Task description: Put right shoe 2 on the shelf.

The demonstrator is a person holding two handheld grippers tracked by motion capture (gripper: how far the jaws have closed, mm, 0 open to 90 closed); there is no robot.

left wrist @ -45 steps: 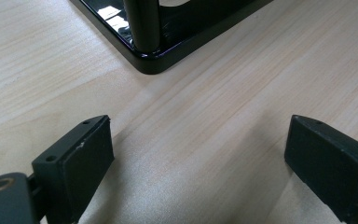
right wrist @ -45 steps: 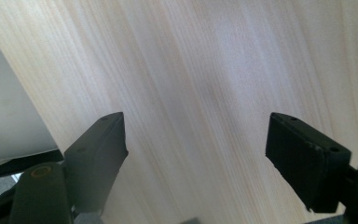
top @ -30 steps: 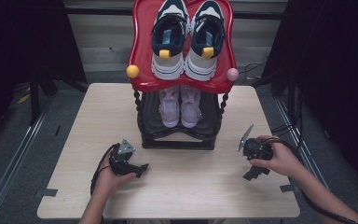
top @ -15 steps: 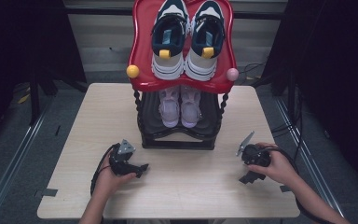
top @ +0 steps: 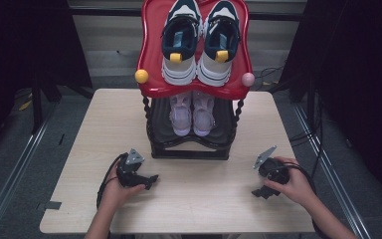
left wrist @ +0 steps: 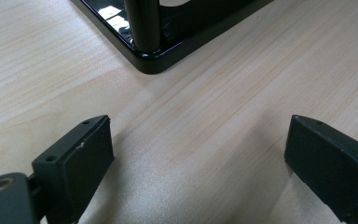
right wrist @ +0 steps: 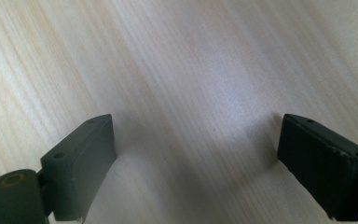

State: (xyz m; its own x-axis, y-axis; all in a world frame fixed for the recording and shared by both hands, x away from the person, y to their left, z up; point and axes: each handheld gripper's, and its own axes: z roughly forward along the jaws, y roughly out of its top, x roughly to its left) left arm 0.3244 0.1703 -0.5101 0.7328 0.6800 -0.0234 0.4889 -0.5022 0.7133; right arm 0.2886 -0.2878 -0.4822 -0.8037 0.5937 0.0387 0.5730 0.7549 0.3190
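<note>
High view puts the shoe rack (top: 191,142) at the middle of the pale wooden surface (top: 79,129), toward its far edge, nearest to both tools. Its red top shelf (top: 149,55) carries a pair of dark and white sneakers (top: 199,42) side by side, heels toward the person and toes away, their long axes running from near to far. On the black lower shelf (top: 189,147) stands a smaller pair of pale lilac shoes (top: 193,115), lined up the same way, side by side. A yellow knob (top: 141,76) and a pink knob (top: 247,79) sit at the red shelf's front corners.

Left of the rack's front, the left hand-held gripper (top: 146,181) lies low over the surface in the person's hand, pointing to the right. Left gripper view shows its jaws spread wide with bare wood between them and a black corner of the rack's base (left wrist: 151,63) just ahead; nothing is pinched.

Right of the rack, the right hand-held gripper (top: 259,191) sits in the other hand, near the surface, well apart from the rack. Right gripper view (right wrist: 196,154) shows its jaws wide apart over plain wood grain; they have just been opening, with nothing between them.
</note>
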